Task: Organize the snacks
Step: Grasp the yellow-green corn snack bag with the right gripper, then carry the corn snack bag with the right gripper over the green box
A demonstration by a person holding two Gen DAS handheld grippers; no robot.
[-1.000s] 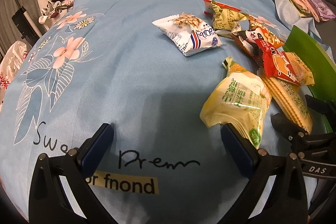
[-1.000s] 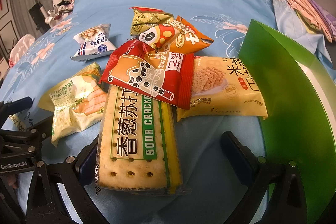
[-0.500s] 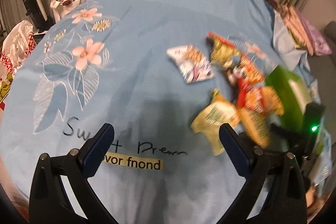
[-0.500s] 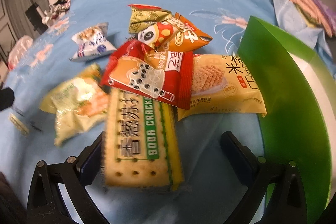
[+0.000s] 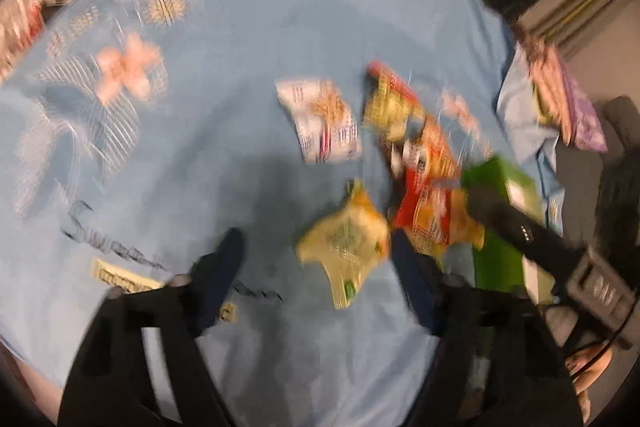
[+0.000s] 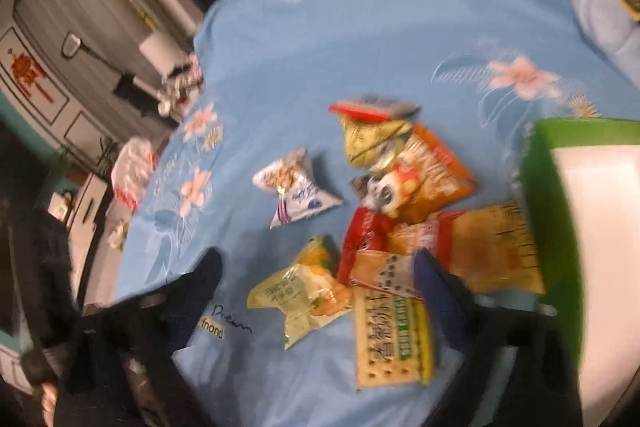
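Both tongs have pulled up and back from the snack pile — each view now takes in more of the blue bedsheet (image 6: 360, 39) and is motion-blurred. The right tongs (image 6: 320, 291) no longer straddle the soda cracker pack (image 6: 392, 339) squarely. The left tongs (image 5: 316, 263) now frame the yellow snack bag (image 5: 348, 243).

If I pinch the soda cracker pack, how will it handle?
The soda cracker pack looks flat and rigid, so it probably lifts without sagging. Its glossy wrapper may slip. The crackers likely crack under a hard squeeze.
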